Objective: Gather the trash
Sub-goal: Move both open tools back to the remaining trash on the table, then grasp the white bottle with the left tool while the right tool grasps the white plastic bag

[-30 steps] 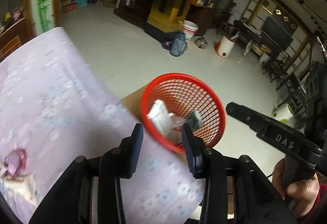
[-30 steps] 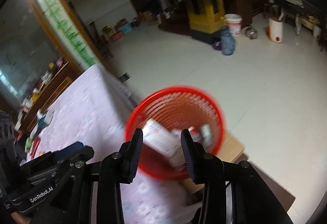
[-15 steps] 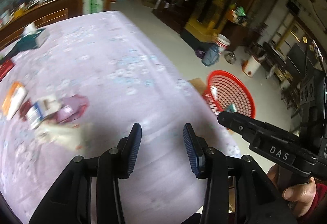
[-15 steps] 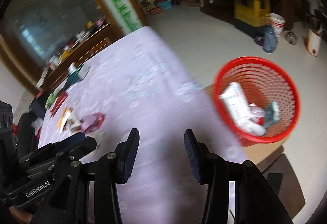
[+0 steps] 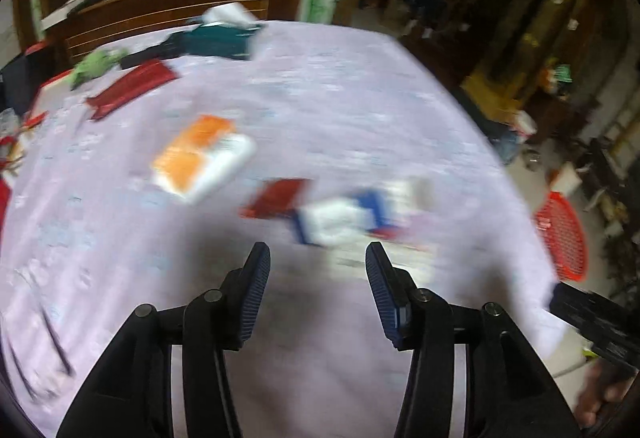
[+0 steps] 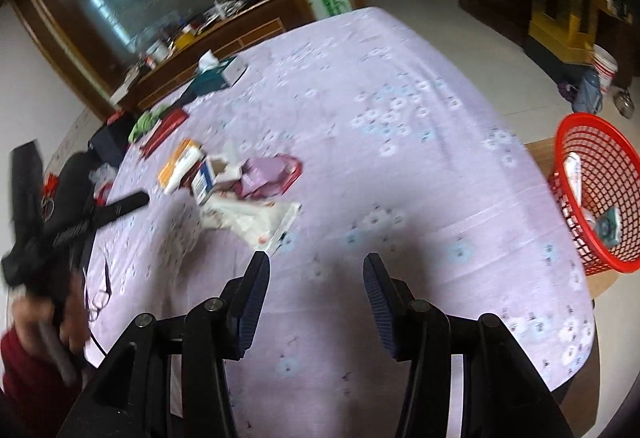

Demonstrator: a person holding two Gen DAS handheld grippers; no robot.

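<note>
Right wrist view: my right gripper (image 6: pixel 314 278) hovers over the lilac flowered table (image 6: pixel 400 142), jaws wide and empty. The red mesh plastic basket (image 6: pixel 600 198) stands off the right edge, holding a white carton (image 6: pixel 573 170) and a small green packet (image 6: pixel 608 230). My left gripper (image 5: pixel 318 270) is wide too, with the blurred blue-and-white box (image 5: pixel 340 218) lying just beyond it.

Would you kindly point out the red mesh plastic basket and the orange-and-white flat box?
red mesh plastic basket (image 6: pixel 600 194): right wrist view, inner mesh wall.
orange-and-white flat box (image 5: pixel 200 154): left wrist view, top face.
</note>
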